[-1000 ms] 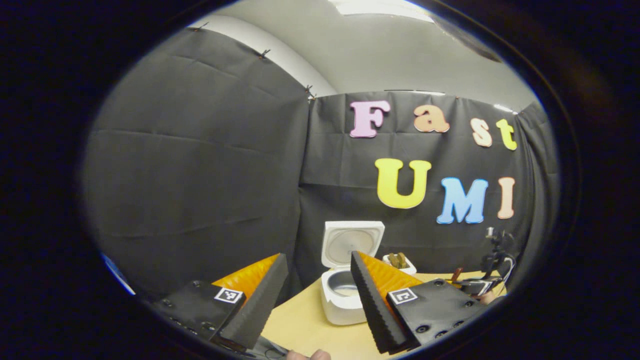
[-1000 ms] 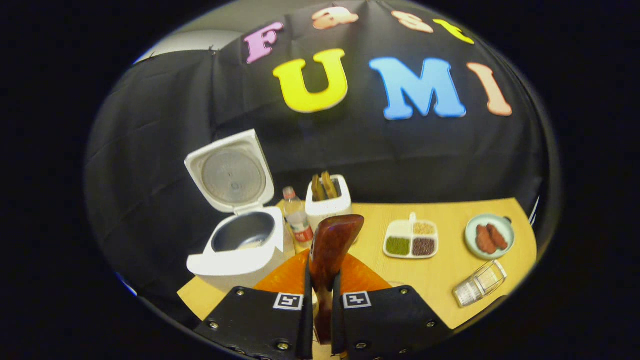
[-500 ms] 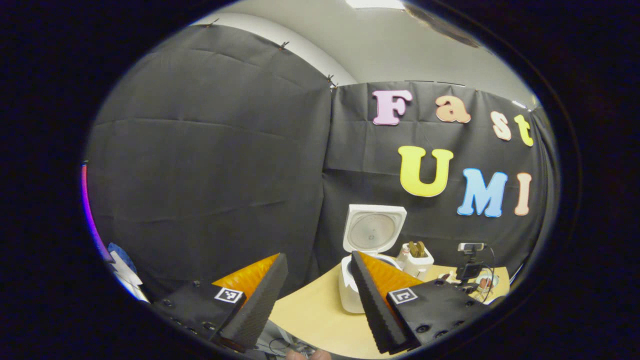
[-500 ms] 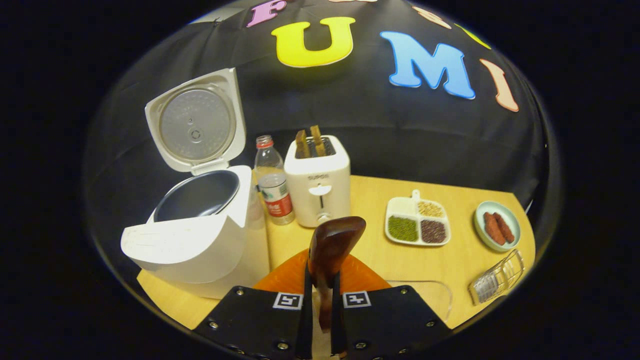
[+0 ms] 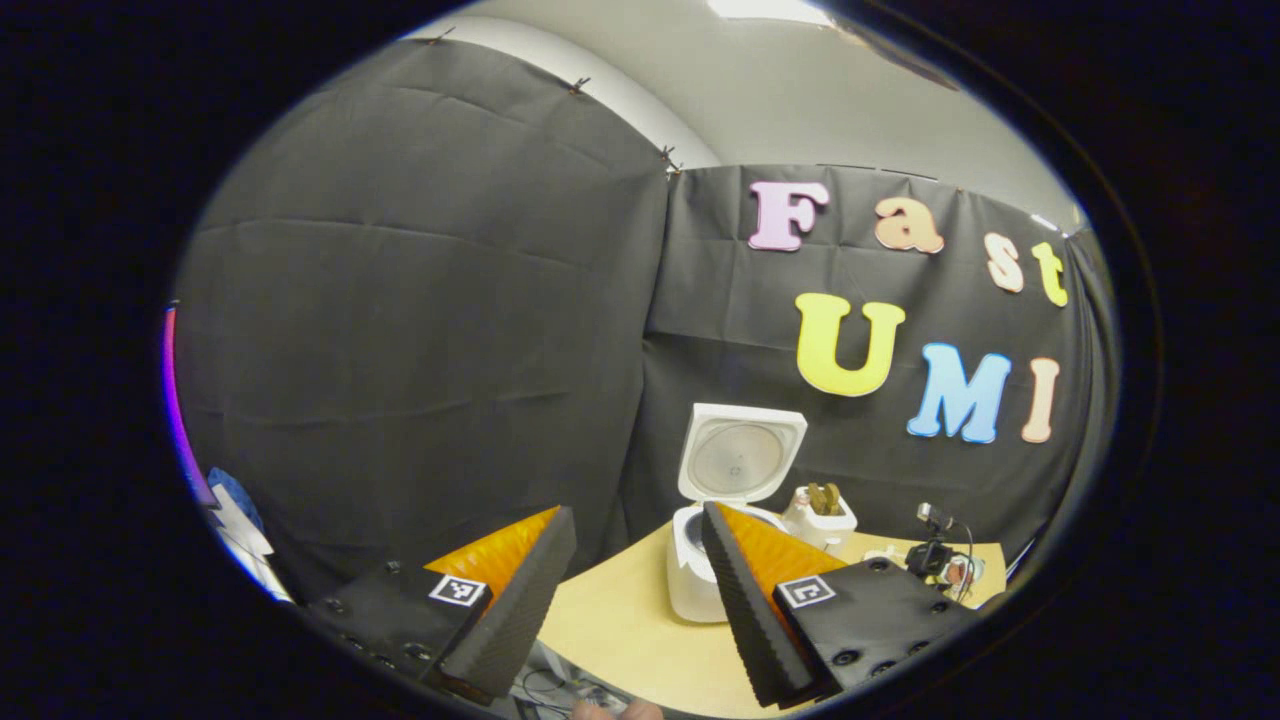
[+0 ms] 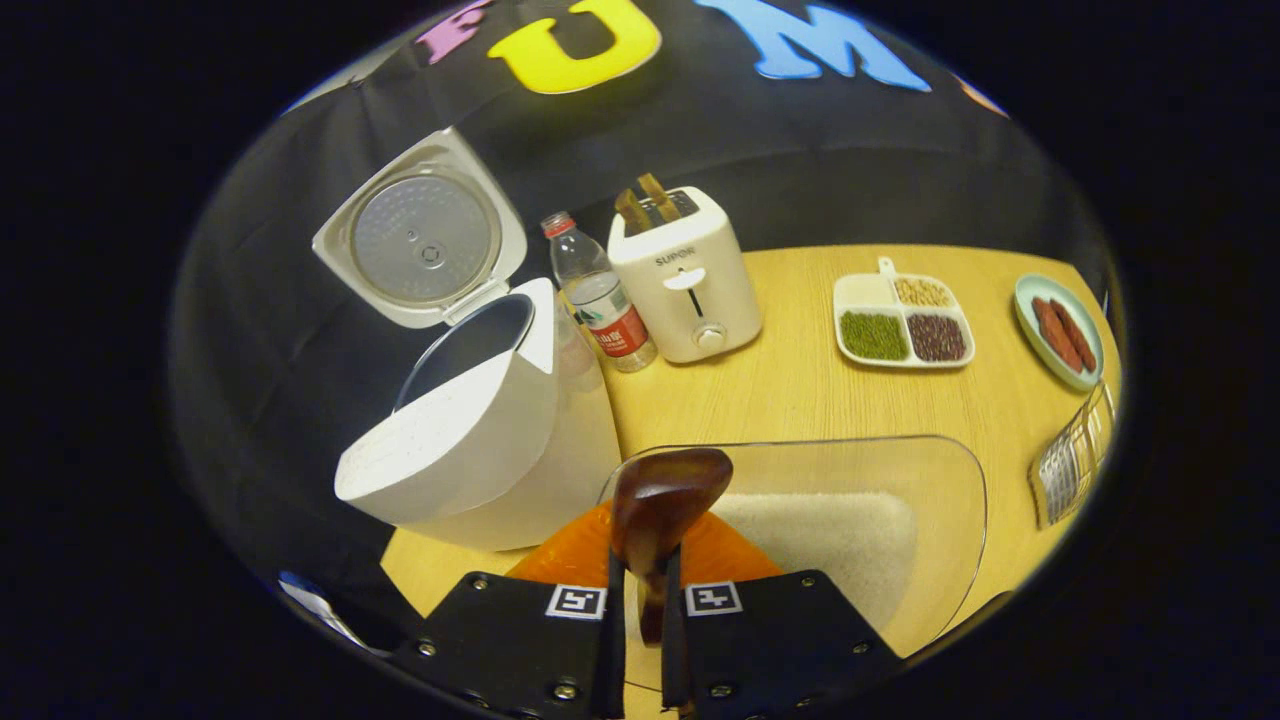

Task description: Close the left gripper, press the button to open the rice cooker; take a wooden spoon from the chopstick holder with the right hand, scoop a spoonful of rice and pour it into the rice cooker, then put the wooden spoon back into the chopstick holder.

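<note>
I see a pale wooden worktop (image 6: 790,390) against black cloth booth walls. On it the white rice cooker (image 6: 470,440) stands with its lid up, beside a clear plastic bottle (image 6: 600,300) and a white toaster (image 6: 685,280) marked SUPOR, holding two brown slices. A clear shallow tray (image 6: 930,480) holds white rice (image 6: 830,540); a white divided dish (image 6: 900,325) holds green, dark and tan grains. My right gripper (image 6: 640,640) has its jaws clamped on the dark wooden spoon (image 6: 655,500), bowl over the tray. My left gripper (image 5: 630,600) has jaws apart.
</note>
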`<state>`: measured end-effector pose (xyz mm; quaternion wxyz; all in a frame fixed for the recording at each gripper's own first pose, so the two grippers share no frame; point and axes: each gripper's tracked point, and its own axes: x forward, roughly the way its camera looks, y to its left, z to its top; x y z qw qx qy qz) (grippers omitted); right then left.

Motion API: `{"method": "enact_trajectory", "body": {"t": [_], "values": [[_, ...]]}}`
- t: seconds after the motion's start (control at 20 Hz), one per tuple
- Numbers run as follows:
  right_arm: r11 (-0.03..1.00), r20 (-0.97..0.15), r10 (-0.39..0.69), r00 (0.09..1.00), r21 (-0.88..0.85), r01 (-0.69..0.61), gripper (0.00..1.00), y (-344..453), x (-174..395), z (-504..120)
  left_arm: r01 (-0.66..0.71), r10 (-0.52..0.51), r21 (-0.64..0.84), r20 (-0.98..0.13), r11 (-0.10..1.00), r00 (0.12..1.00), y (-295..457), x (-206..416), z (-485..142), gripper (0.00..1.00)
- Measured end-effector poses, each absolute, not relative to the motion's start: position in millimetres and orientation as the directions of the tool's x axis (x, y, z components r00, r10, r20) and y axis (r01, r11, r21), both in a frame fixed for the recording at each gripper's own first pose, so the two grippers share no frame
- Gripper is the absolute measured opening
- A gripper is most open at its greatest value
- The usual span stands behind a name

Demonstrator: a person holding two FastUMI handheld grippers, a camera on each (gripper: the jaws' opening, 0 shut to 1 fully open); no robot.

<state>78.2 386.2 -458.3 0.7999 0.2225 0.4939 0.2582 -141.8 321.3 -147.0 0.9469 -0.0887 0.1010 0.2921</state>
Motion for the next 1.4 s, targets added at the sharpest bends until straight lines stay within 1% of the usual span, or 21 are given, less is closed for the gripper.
{"method": "enact_trajectory", "body": {"t": [0.1,0.15,0.3,0.4,0.45,0.5,0.55,0.75,0.8,0.9,0.95,1.0,1.15,1.2,1.25,1.3,1.4], "values": [[0.724,-0.657,0.651,0.381,0.689,-0.05,0.15,372,79,-459,-0.556,0.523,-0.1,-0.237,0.825,0.819,317,-137,-141,0.84],[0.697,-0.641,0.665,0.383,0.717,-0.008,0.14,367,78,-458,-0.549,0.517,-0.097,-0.234,0.83,0.823,314,-134,-138,0.84],[0.624,-0.59,0.699,0.405,0.779,0.057,0.15,350,80,-446,-0.536,0.506,-0.093,-0.227,0.839,0.832,306,-132,-131,0.84],[0.573,-0.549,0.713,0.437,0.815,0.089,0.14,339,88,-437,-0.528,0.498,-0.086,-0.229,0.845,0.836,301,-131,-130,0.84],[0.56,-0.536,0.712,0.453,0.823,0.093,0.15,331,91,-434,-0.524,0.496,-0.082,-0.228,0.848,0.838,300,-131,-127,0.84],[0.555,-0.527,0.708,0.47,0.827,0.09,0.15,324,96,-433,-0.522,0.495,-0.076,-0.226,0.85,0.839,298,-130,-125,0.9],[0.549,-0.517,0.706,0.484,0.831,0.089,0.15,316,99,-433,-0.52,0.494,-0.069,-0.225,0.852,0.84,297,-131,-122,0.9],[0.482,-0.462,0.707,0.535,0.869,0.114,0.15,291,113,-415,-0.503,0.482,-0.041,-0.224,0.864,0.847,291,-128,-117,0.9],[0.462,-0.444,0.711,0.546,0.88,0.114,0.14,289,115,-405,-0.499,0.479,-0.04,-0.222,0.866,0.849,290,-126,-115,0.84],[0.421,-0.403,0.725,0.558,0.901,0.104,0.15,288,120,-386,-0.495,0.474,-0.051,-0.217,0.868,0.853,286,-122,-114,0.84],[0.408,-0.385,0.732,0.562,0.908,0.09,0.15,293,119,-373,-0.496,0.475,-0.056,-0.216,0.867,0.853,286,-121,-114,0.9],[0.394,-0.364,0.738,0.568,0.916,0.076,0.15,294,122,-360,-0.498,0.476,-0.061,-0.216,0.865,0.853,286,-122,-115,0.84],[0.317,-0.287,0.767,0.574,0.947,0.051,0.14,311,132,-319,-0.509,0.489,-0.055,-0.205,0.859,0.848,289,-124,-111,0.84],[0.278,-0.256,0.777,0.575,0.959,0.05,0.14,320,138,-304,-0.513,0.494,-0.051,-0.202,0.857,0.845,291,-129,-109,0.9],[0.244,-0.226,0.786,0.575,0.969,0.048,0.14,331,144,-289,-0.521,0.502,-0.051,-0.201,0.852,0.841,293,-131,-108,0.9],[0.22,-0.199,0.795,0.573,0.975,0.035,0.14,343,150,-276,-0.529,0.51,-0.052,-0.202,0.847,0.836,295,-133,-108,0.84],[0.218,-0.171,0.809,0.563,0.976,-0.017,0.15,379,164,-258,-0.546,0.526,-0.054,-0.206,0.836,0.825,299,-139,-110,0.84]]}}
